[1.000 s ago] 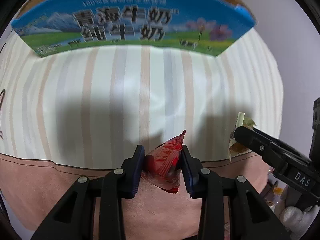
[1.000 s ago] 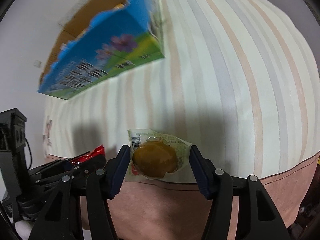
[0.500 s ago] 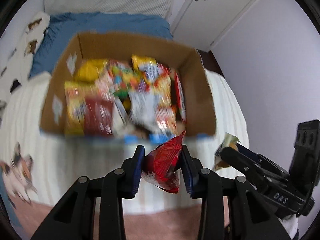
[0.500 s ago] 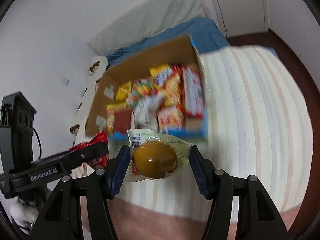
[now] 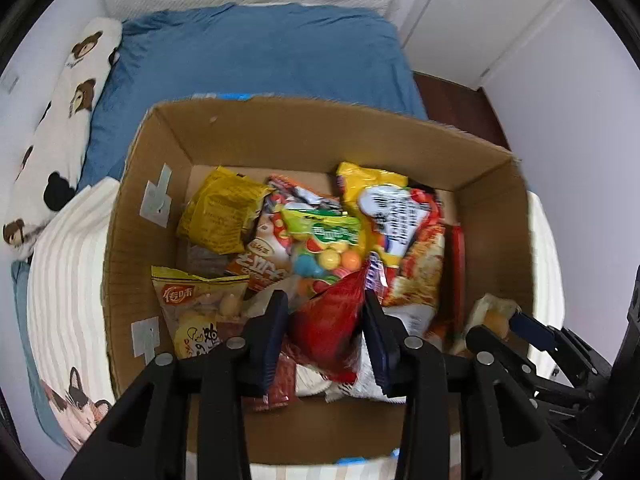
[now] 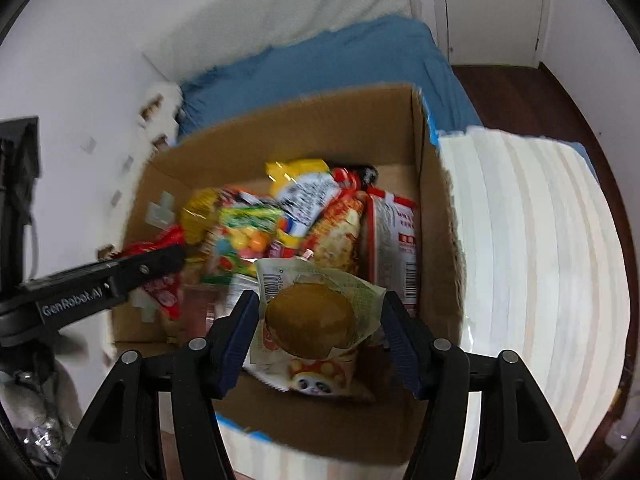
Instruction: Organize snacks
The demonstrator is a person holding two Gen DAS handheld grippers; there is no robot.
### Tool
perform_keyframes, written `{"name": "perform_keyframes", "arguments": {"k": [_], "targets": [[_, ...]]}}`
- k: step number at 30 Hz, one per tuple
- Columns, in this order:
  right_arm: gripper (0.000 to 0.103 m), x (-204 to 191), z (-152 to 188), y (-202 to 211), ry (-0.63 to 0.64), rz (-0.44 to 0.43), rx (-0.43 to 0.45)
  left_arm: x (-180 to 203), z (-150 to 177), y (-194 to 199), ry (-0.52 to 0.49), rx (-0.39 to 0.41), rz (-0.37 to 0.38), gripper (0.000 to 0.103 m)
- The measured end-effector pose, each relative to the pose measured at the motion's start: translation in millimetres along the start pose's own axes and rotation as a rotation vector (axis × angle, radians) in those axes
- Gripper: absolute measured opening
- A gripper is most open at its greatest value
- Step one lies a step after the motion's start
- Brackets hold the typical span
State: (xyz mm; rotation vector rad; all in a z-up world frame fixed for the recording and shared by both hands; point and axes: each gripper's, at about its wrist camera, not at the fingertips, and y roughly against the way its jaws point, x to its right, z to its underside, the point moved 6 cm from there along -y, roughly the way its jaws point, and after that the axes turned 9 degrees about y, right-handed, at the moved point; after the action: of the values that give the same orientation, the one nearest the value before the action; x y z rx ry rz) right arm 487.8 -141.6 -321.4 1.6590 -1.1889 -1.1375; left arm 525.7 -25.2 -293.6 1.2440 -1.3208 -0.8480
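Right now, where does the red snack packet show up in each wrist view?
Left wrist: red snack packet at bottom centre, between the left tool's fingers.
Right wrist: it peeks out at middle left, behind the left tool's black finger.
Shared landmark: the cardboard box of snacks beneath it.

White walls (image 5: 560,100), dark wood floor (image 5: 460,104), blue-sheeted bed (image 5: 260,52), white door (image 5: 460,12).

My left gripper (image 5: 325,334): matte black plastic arms with triangular cut-outs, silver round screw heads at the joints, dark blue pads lining the inner faces of the fingers (image 5: 272,336). My right gripper (image 6: 318,330): same black frame, same silver screws, same blue pads. Seen from the right wrist, the left one's side carries white "GenRobot.AI" lettering and a boxy black housing behind.
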Motion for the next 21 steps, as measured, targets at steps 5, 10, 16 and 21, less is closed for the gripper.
{"name": "perform_keyframes", "arguments": {"k": [5, 10, 16, 21], "targets": [[0.094, 3, 2, -9, 0.018, 0.053, -0.026, -9, 6, -19, -0.014, -0.013, -0.027, 0.076], [0.099, 0, 3, -10, 0.052, 0.159, -0.04, -20, 11, -19, -0.016, 0.016, -0.046, 0.082], [0.099, -1, 9, -6, 0.033, 0.18, -0.033, -32, 20, -8, -0.009, 0.035, -0.065, 0.096], [0.1, -4, 15, -3, 0.028, 0.192, -0.038, -37, 27, 2, -0.014, 0.056, -0.071, 0.096]]}}
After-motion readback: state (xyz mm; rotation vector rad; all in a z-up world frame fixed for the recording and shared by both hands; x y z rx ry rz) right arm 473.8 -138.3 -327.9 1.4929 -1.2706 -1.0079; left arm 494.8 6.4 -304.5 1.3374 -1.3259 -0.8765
